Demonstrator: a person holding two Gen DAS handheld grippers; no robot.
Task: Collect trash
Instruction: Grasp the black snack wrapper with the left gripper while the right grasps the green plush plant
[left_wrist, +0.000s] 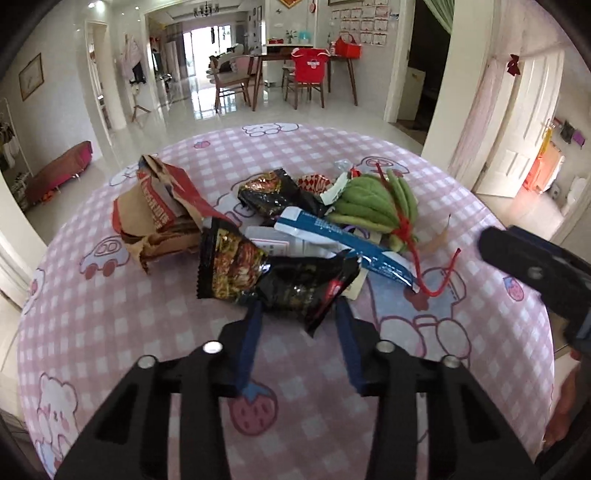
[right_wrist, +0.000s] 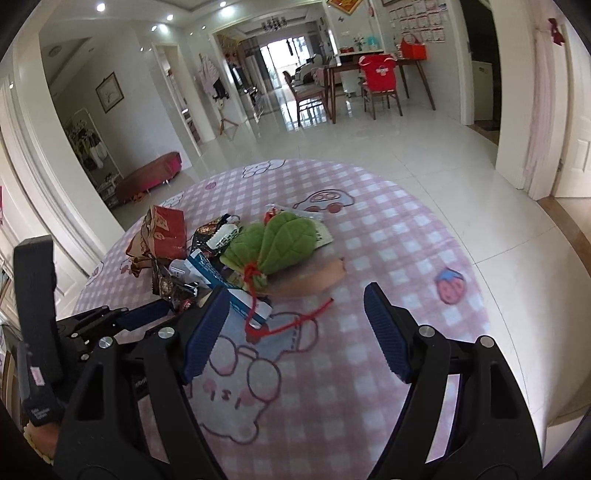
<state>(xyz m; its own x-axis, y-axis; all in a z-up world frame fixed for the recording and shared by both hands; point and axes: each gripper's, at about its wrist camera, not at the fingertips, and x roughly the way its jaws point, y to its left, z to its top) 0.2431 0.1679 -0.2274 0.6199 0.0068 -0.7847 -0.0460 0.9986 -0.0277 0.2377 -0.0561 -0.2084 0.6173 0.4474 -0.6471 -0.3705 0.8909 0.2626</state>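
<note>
Left wrist view showed a trash pile on the pink checked tablecloth: a torn brown paper bag at left, a black snack wrapper in the middle, a blue-and-white packet and a green leaf-shaped cloth to its right. The left gripper pinched the black wrapper's near edge. Right wrist view showed the right gripper spread wide over bare cloth, just beside the pile.

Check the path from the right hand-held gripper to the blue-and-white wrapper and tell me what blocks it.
Nothing visible blocks it. The right hand-held gripper stands open over bare tablecloth, and the near end of the blue-and-white wrapper lies just ahead of its left finger. Only the red string trails across the cloth there, draped over that end.
</note>
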